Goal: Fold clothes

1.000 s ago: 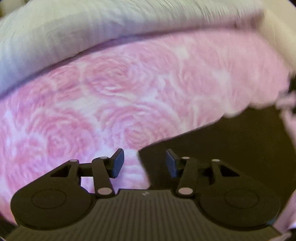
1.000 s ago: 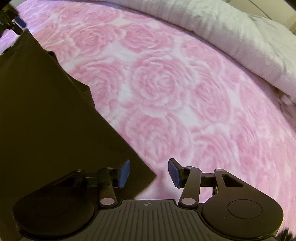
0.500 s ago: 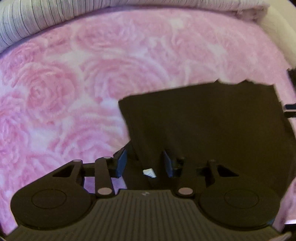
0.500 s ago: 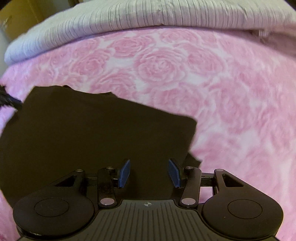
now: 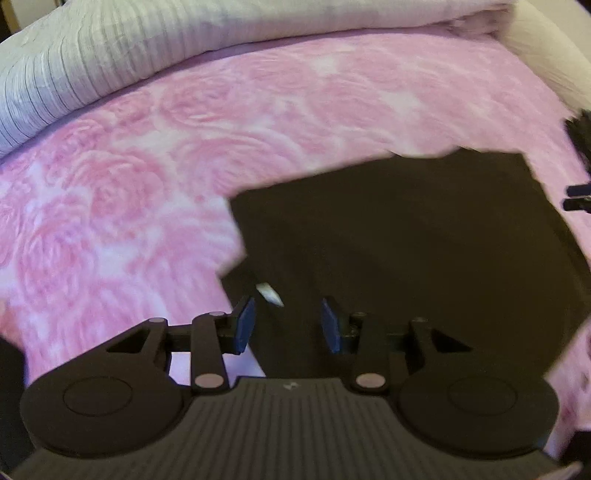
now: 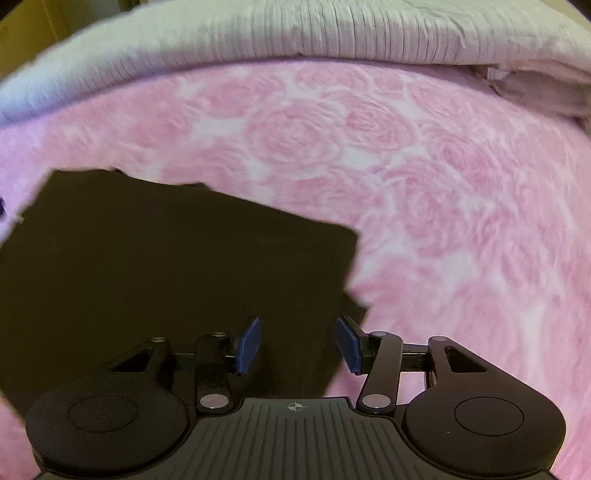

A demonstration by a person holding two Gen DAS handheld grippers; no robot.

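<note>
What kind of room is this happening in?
Most likely a bedroom: the dark garment lies on a bed spread with a pink rose-patterned blanket, and a pale ribbed duvet is bunched along its far side.

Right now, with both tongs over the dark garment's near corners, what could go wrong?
1. The left tongs are closing over the dark garment beside its white tag; they may pinch only one layer.
2. The open right tongs sit at a ragged corner, so cloth could slip out.
3. Either might snag the pink rose blanket underneath.
</note>
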